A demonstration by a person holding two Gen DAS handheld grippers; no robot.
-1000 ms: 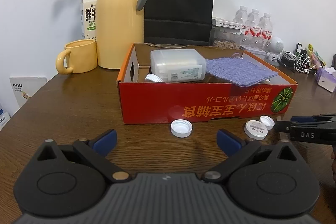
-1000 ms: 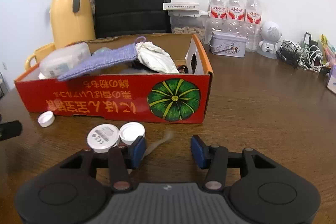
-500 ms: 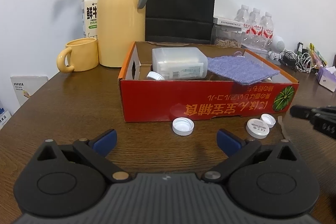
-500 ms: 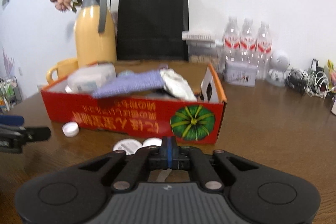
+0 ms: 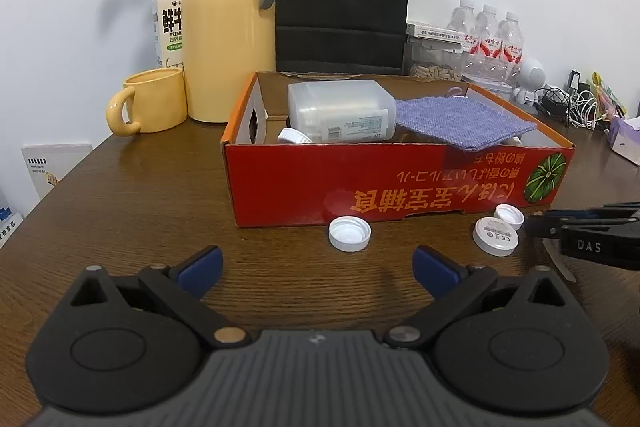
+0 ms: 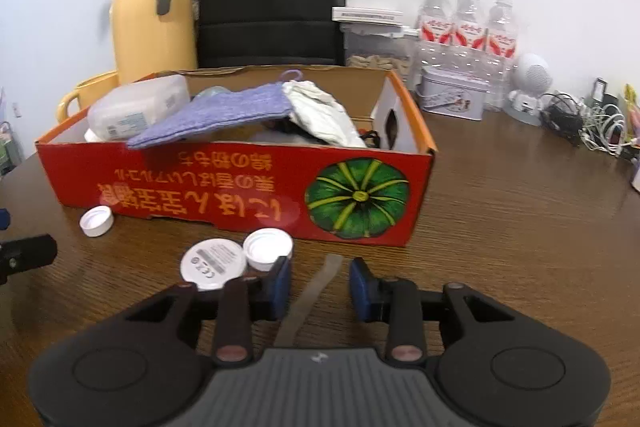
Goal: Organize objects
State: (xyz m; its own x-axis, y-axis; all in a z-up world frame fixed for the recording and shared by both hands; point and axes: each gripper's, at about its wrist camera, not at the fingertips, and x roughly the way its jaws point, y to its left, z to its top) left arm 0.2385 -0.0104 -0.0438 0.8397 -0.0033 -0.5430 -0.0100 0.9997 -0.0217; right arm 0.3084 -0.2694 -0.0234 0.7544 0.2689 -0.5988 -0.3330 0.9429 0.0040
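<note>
Right hand-held gripper [image 6: 319, 279], shut earlier, has just been opening, released around a flat strip [image 6: 304, 311]

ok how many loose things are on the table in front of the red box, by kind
white bottle caps: 2
round white disc with a label: 1
thin flat strip, between the fingers of the right claw: 1
total: 4
</note>
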